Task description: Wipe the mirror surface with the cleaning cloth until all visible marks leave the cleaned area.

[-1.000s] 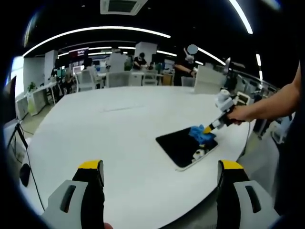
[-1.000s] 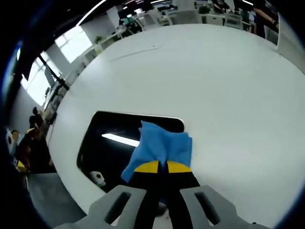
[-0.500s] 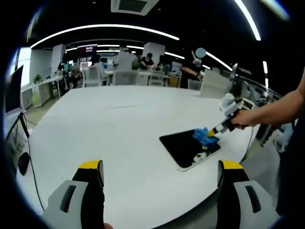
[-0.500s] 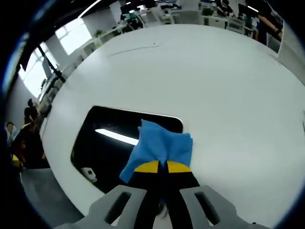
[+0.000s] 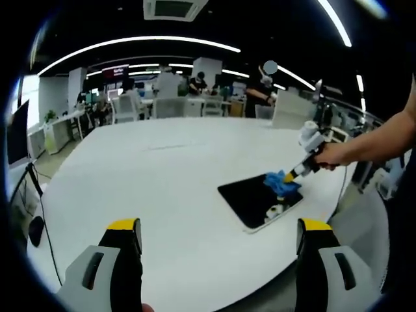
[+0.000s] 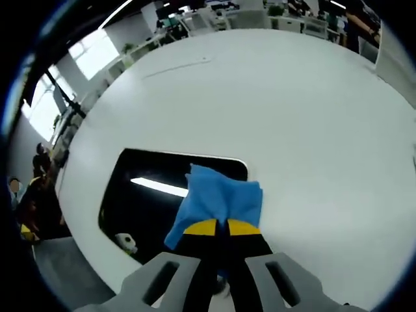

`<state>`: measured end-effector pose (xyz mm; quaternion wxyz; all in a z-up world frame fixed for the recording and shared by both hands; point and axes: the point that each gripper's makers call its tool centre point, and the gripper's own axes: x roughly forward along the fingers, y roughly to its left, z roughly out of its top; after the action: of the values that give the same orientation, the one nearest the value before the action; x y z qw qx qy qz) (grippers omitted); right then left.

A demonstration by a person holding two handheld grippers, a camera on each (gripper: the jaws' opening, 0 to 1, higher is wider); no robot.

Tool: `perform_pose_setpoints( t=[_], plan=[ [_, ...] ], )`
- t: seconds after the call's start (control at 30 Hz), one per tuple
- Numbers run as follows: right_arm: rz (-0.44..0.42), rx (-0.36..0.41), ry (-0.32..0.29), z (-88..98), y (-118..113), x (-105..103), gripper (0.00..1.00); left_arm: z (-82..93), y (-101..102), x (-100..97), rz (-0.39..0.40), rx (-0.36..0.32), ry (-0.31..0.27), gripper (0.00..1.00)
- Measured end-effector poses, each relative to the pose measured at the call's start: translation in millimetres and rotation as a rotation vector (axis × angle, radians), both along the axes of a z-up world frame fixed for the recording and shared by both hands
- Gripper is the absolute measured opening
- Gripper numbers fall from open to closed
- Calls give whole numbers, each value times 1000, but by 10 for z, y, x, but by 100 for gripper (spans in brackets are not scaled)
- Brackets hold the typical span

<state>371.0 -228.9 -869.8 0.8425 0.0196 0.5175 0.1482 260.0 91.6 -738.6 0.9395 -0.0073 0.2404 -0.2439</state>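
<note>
A dark rectangular mirror [image 5: 257, 199] [image 6: 149, 201] lies flat near the edge of the big white round table [image 5: 162, 175] [image 6: 299, 110]. My right gripper [image 6: 216, 227] is shut on a blue cleaning cloth [image 6: 220, 200] and presses it onto the mirror's corner. In the left gripper view that same gripper [image 5: 290, 175] reaches in from the right, held by a person's hand, with the cloth [image 5: 279, 182] under its tip. My left gripper [image 5: 218, 227] hangs open above the table's near side, well away from the mirror, with nothing between its fingers.
The mirror reflects a ceiling light strip [image 6: 159, 187] and a small white shape [image 6: 127, 243]. A black cable [image 5: 40, 208] hangs off the table's left. Desks, chairs and people [image 5: 188, 97] stand in the office beyond the table.
The cloth stays on the same corner of the mirror; the right gripper has shifted only slightly. Both views have swayed a little with the hands.
</note>
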Motion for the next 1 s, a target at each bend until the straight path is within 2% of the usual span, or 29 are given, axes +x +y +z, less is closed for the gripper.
perform_pose_setpoints(
  t=[0.2,0.3,0.53,1.0],
  plan=[
    [3,-38,-4,-3,4,-38,0,61,-4,9,-3,-13,4,99],
    [-16,-30,1,-4,-6,-53,0,124,-33,-1,-24,-9,-7,99],
    [-15,-42,-2,-4,-8,-120,0,94,-45,-4,-40,-11,5,99],
    [-27,-36,-4,-2,-3,-273,0,113,-104,40,-84,-7,-9,99]
  ],
)
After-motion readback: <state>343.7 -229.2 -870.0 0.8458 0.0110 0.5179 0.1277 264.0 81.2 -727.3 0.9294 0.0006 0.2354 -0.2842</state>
